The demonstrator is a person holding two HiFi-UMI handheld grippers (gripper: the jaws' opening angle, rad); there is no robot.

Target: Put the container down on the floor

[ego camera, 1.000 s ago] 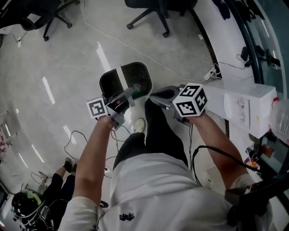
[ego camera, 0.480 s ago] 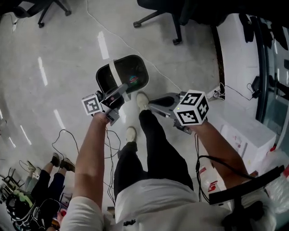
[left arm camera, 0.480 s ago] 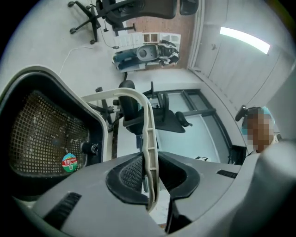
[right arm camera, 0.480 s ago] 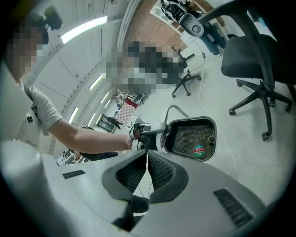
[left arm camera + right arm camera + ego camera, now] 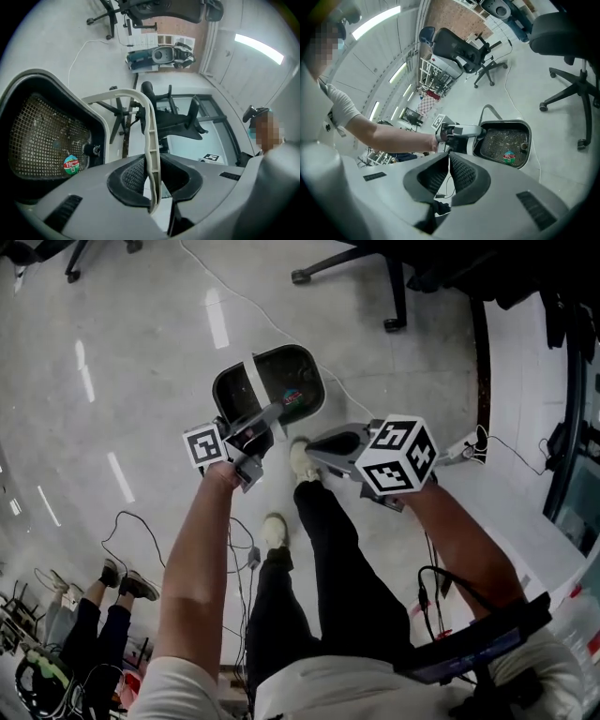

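A dark container (image 5: 281, 382) with a mesh inside and a white handle (image 5: 253, 388) hangs above the floor in the head view. My left gripper (image 5: 267, 418) is shut on that handle. In the left gripper view the handle (image 5: 150, 136) runs upright between the pads, and the container (image 5: 42, 136) hangs to the left with a round sticker inside. My right gripper (image 5: 315, 439) is level with it on the right, shut and holding nothing. In the right gripper view, my right gripper (image 5: 449, 160) points at the container (image 5: 506, 140) and at the left gripper (image 5: 461, 132).
The person's two shoes (image 5: 302, 463) are on the pale floor just below the grippers. An office chair base (image 5: 375, 282) stands at the top right. Cables (image 5: 141, 531) trail over the floor at the left, and another person's legs (image 5: 103, 601) show at the bottom left.
The person has stepped forward, so the floor and chair have shifted in view. A white box at the right has gone out of view. The container still hangs from the left gripper.
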